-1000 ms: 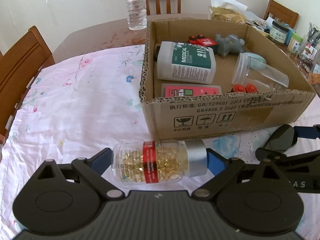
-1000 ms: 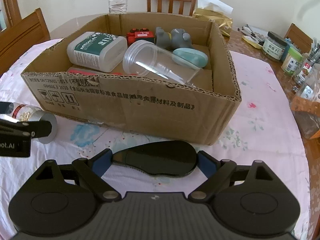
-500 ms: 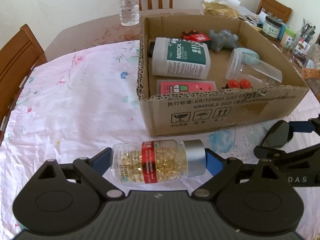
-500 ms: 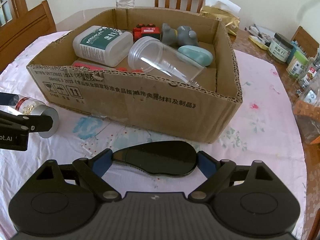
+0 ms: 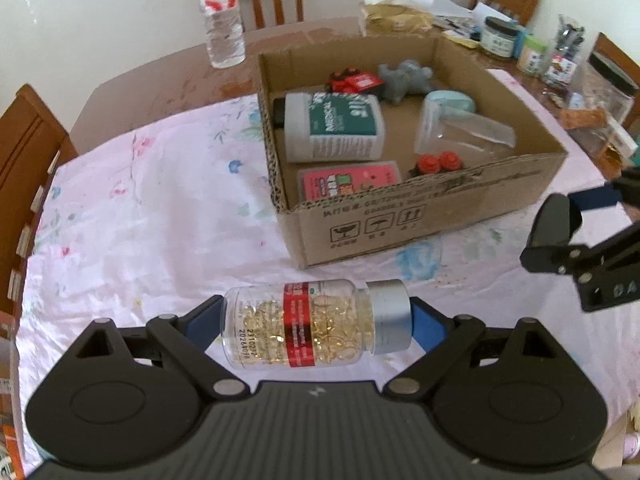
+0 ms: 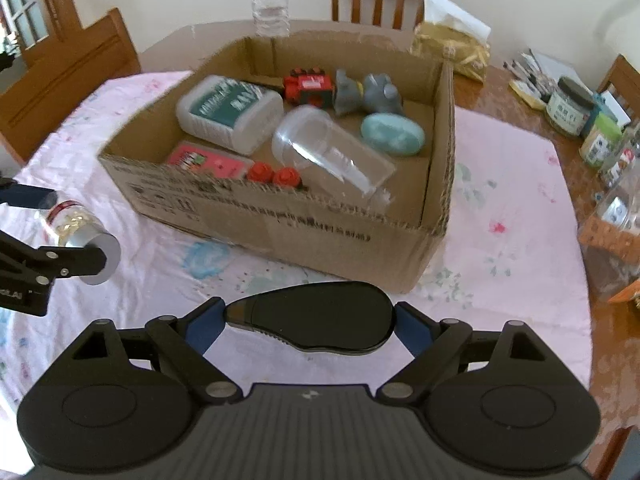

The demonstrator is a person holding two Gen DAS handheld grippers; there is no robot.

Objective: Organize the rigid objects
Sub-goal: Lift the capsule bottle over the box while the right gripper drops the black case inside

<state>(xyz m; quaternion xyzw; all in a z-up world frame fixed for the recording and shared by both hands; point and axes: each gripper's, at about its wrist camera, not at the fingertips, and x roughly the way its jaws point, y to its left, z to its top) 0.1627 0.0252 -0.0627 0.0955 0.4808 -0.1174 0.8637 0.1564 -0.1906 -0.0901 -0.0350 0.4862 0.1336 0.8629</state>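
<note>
My left gripper point(image 5: 316, 322) is shut on a clear capsule bottle point(image 5: 304, 326) with a red band and silver cap, held sideways above the tablecloth in front of the cardboard box point(image 5: 420, 216). My right gripper point(image 6: 310, 316) is shut on a flat black oval object point(image 6: 316, 318), held above the cloth near the box's point(image 6: 280, 220) front wall. The box holds a white bottle point(image 6: 230, 110), a clear cup point(image 6: 328, 152), a pink pack point(image 6: 208, 160), red toys, a grey figure and a teal case. The capsule bottle also shows in the right wrist view point(image 6: 80, 232).
A water bottle point(image 5: 221, 12) stands behind the box. Jars point(image 6: 570, 106) and clutter crowd the table's right side. Wooden chairs point(image 5: 24, 168) ring the table. The pink flowered cloth point(image 5: 160, 216) spreads left of the box.
Both grippers have risen with their objects, so the box is seen from higher up and its contents show more. Neither grip has changed.
</note>
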